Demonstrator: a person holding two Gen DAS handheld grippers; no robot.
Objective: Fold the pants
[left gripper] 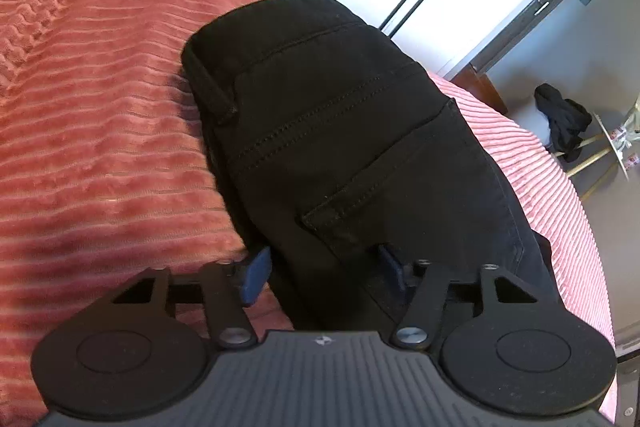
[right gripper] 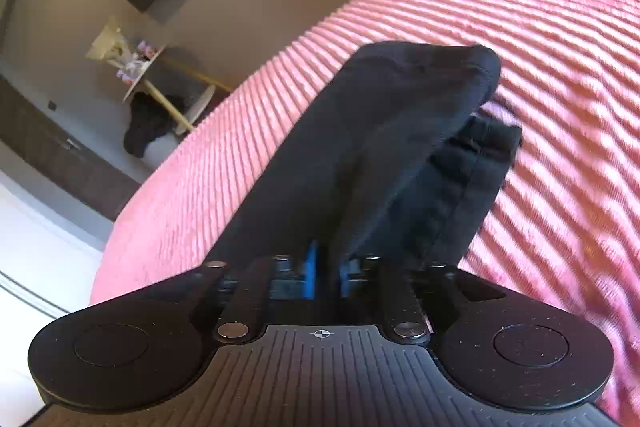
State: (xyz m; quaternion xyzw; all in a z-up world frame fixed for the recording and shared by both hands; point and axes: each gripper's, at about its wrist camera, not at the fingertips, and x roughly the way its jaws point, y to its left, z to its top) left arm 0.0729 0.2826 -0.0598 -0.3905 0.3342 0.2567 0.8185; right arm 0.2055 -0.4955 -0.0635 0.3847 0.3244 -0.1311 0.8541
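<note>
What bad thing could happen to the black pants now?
The left gripper has thick layers of the black pants between its blue pads, so some could slip out. The right gripper pinches only a narrow bunch, which might pull loose. The pants also lie near the edge of the pink bedspread.

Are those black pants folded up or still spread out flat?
Folded. The black pants sit doubled into a compact bundle on the pink ribbed blanket, back pocket on top, layered edges showing; no legs trail out.
</note>
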